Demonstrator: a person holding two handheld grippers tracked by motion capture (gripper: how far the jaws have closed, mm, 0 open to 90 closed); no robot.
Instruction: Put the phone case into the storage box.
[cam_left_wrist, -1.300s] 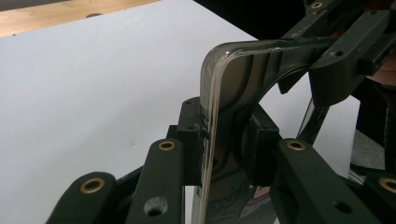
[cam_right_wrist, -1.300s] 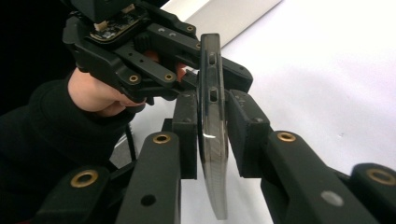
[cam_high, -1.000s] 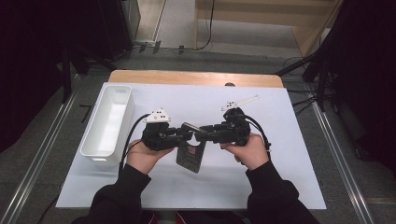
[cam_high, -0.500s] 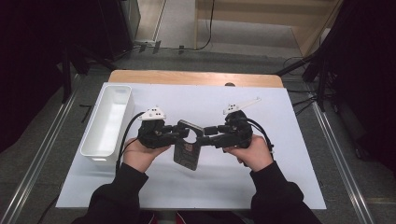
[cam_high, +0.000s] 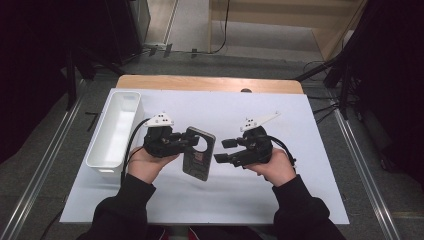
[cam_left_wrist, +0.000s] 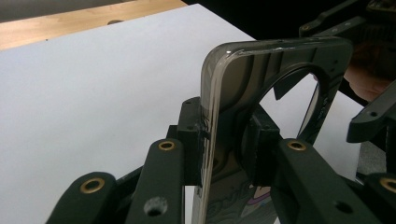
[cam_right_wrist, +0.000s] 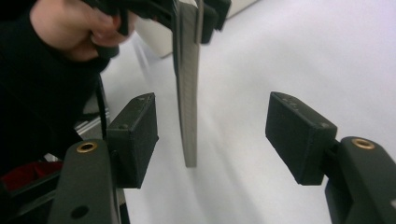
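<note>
Now the left gripper (cam_high: 186, 141) is clamped on a dark phone case (cam_high: 199, 152) with a round cut-out, pads (cam_left_wrist: 192, 135) pressing both faces and holding it clear above the white table sheet (cam_high: 300, 190). Right gripper (cam_high: 224, 150) sits just beside the case; its jaws have just been opening and stand apart, touching nothing. White bin (cam_high: 112, 131) lies near the left hand (cam_high: 150, 162).

Black two-jaw left gripper (cam_high: 192, 141), right gripper (cam_high: 224, 150). Matte black linkage arms, brass-ringed pivot holes, blocky rectangular pads (cam_right_wrist: 299, 135). White-grey three-cornered plate (cam_high: 161, 119) at 12 o'clock of each body. Black cable (cam_high: 134, 137) looping off left body at 9 o'clock. Black long sleeves (cam_high: 117, 210) to wrists, bare hands.
</note>
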